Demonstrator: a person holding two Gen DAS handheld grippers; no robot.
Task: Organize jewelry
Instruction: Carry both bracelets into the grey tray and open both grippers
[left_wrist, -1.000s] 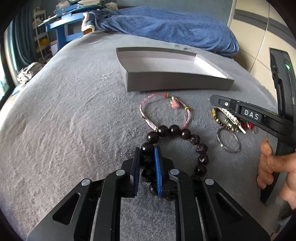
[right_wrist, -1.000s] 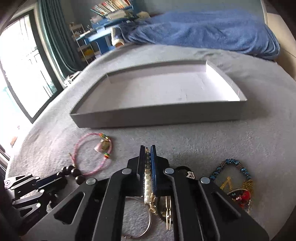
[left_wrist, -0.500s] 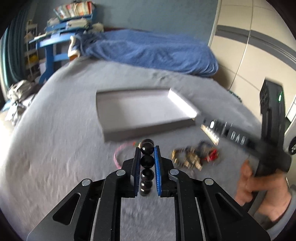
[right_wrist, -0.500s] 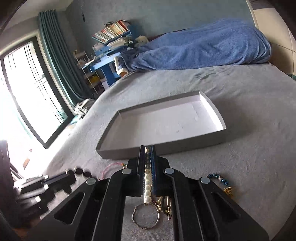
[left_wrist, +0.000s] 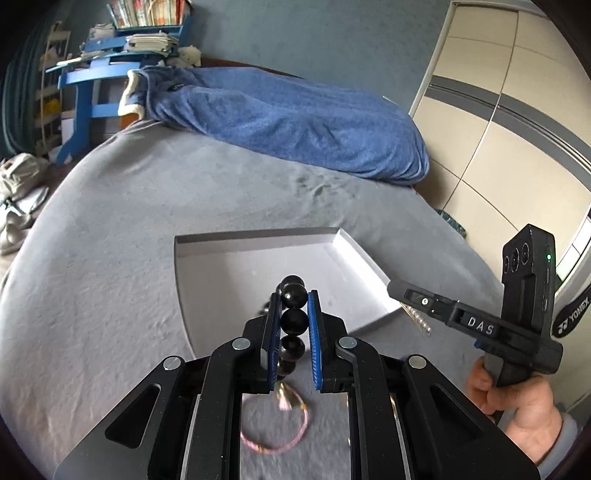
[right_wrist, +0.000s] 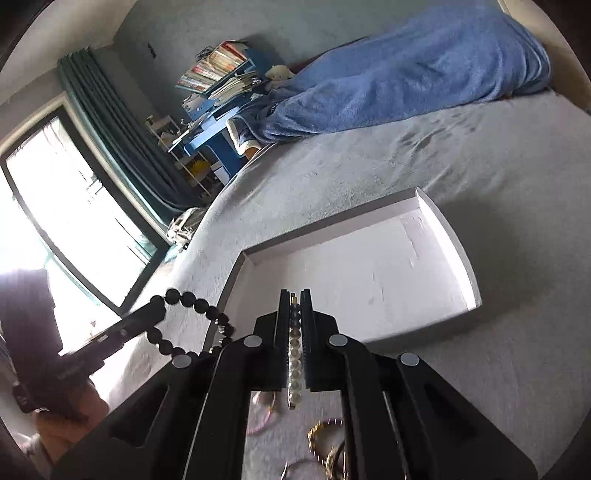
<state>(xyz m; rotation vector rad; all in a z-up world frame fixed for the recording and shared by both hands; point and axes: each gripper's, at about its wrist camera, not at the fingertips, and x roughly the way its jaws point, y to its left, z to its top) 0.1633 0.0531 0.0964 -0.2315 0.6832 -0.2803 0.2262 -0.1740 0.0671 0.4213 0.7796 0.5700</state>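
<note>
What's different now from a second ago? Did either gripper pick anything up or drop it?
Both lifted their catch off the bed and toward the tray. The left gripper raised the black bead bracelet, which lay on the cover before; the right gripper raised the pearl strand. Nothing was let go. The pink cord bracelet stays on the cover, and the tray has nothing in it.

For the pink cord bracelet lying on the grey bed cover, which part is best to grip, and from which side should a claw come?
Judging by its pose, grip the plain cord of the pink bracelet from above, one finger inside the loop and one outside. It lies flat on the bed cover, so a sideways approach finds no edge. Avoid the charm end, which sits under the left claw.
</note>
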